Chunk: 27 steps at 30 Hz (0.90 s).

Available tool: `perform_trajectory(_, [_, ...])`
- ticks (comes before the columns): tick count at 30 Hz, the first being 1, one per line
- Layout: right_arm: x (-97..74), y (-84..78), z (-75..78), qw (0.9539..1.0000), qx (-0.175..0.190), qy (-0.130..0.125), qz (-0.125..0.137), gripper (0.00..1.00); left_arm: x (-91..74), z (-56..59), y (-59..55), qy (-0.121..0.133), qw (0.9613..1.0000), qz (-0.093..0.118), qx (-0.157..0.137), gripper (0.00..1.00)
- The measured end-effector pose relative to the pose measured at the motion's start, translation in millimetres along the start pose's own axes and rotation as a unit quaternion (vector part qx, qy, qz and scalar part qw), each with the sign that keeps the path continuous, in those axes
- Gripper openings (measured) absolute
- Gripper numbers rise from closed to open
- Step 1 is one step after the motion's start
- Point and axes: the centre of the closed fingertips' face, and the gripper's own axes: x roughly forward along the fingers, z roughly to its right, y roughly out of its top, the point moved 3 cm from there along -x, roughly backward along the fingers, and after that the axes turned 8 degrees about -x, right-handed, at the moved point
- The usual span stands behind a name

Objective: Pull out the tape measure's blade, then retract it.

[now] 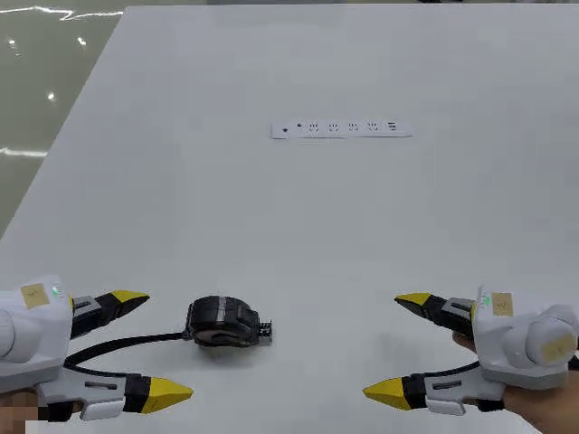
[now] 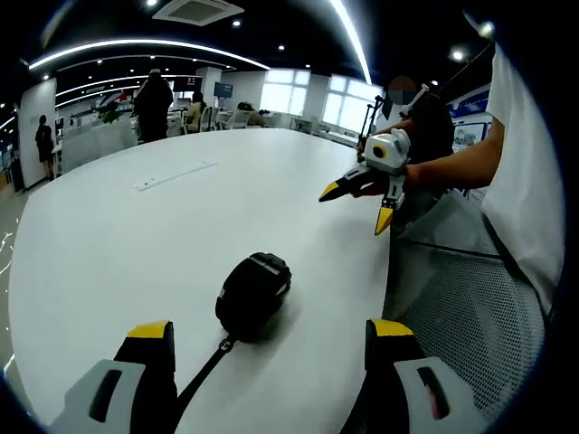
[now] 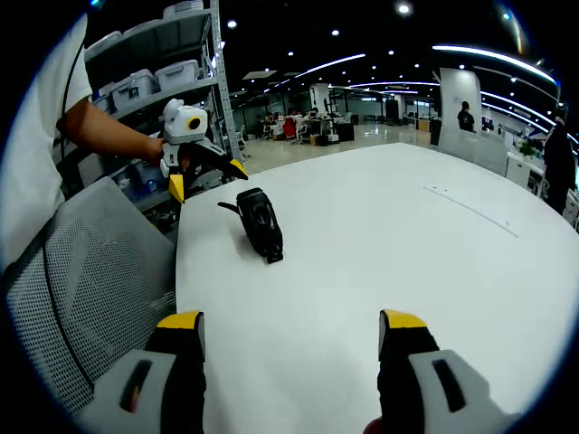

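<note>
A black tape measure (image 1: 223,322) lies on its side on the white table (image 1: 298,217), its strap trailing left, its blade drawn in. My left gripper (image 1: 159,345) stands open just left of it, the case (image 2: 254,291) a short way ahead of its yellow-tipped jaws and not touching them. My right gripper (image 1: 398,347) is open too, well to the right, with nothing between its fingers. From the right gripper view the tape measure (image 3: 260,222) lies far ahead, and the left gripper (image 3: 204,176) is behind it. The right gripper (image 2: 359,206) shows across the table in the left gripper view.
A white power strip (image 1: 341,128) lies flat at the table's middle, far from the grippers. A grey mesh chair (image 3: 81,289) stands at the near edge. People stand in the room beyond the table.
</note>
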Motion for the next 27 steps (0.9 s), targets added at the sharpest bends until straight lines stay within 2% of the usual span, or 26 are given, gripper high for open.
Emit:
perform_trajectory(2, [5.0,-0.5,-0.6,1.0,-0.001,0.006,-0.004,0.77,3.4,-1.5,-2.4,-0.003,0.9999,-0.012,0.004,0.81])
perform_trajectory(10, [22.0,4.1,0.7,0.9997,-0.005,0.023,-0.006,0.73,17.6,-7.8,-2.9,-0.017,0.9992,-0.03,0.021,0.78])
perform_trajectory(15, [29.6,3.2,2.8,0.9994,-0.006,0.03,-0.013,0.72,26.0,-11.7,-2.8,-0.026,0.9986,-0.041,0.02,0.73])
perform_trajectory(27, [37.2,7.4,4.1,0.9992,0.004,0.038,-0.006,0.71,41.7,-19.1,-2.2,-0.034,0.9975,-0.053,0.03,0.63])
